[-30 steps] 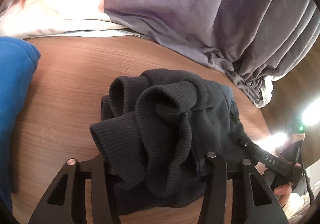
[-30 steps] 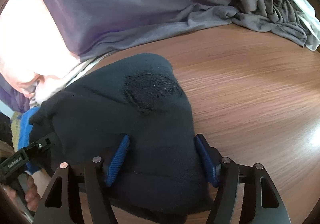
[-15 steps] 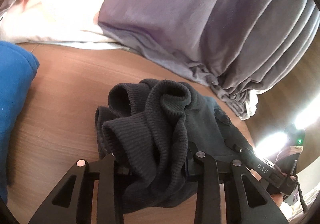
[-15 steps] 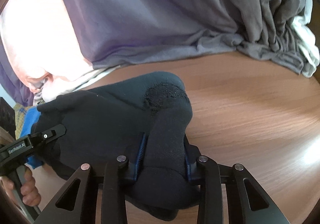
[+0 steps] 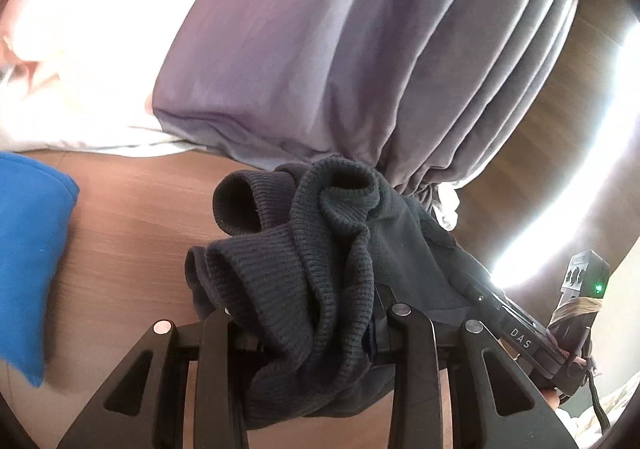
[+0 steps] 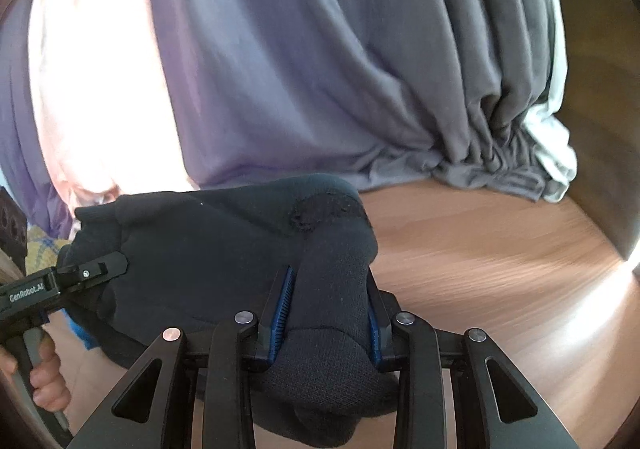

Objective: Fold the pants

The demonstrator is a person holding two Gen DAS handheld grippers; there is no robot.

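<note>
Two bunched ends of the dark pants (image 6: 208,249) are in my grip, and the soft, limp knit will sag and slide unless I hold it by firm edges such as the ribbed cuffs (image 5: 304,249). My left hand-held gripper (image 5: 304,333) is pinched narrow on the cuff end and my right hand-held gripper (image 6: 326,329) on a thick fold, the pants slung between them just above the table (image 6: 500,269).

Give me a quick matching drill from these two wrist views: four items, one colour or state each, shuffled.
Items:
1. dark pants
2. blue cloth
3. grey fabric
4. table

States:
A. brown wood grain
B. draped in folds behind
C. pinched by both grippers
D. lying at the left edge

Pairs: 1-C, 2-D, 3-B, 4-A
</note>
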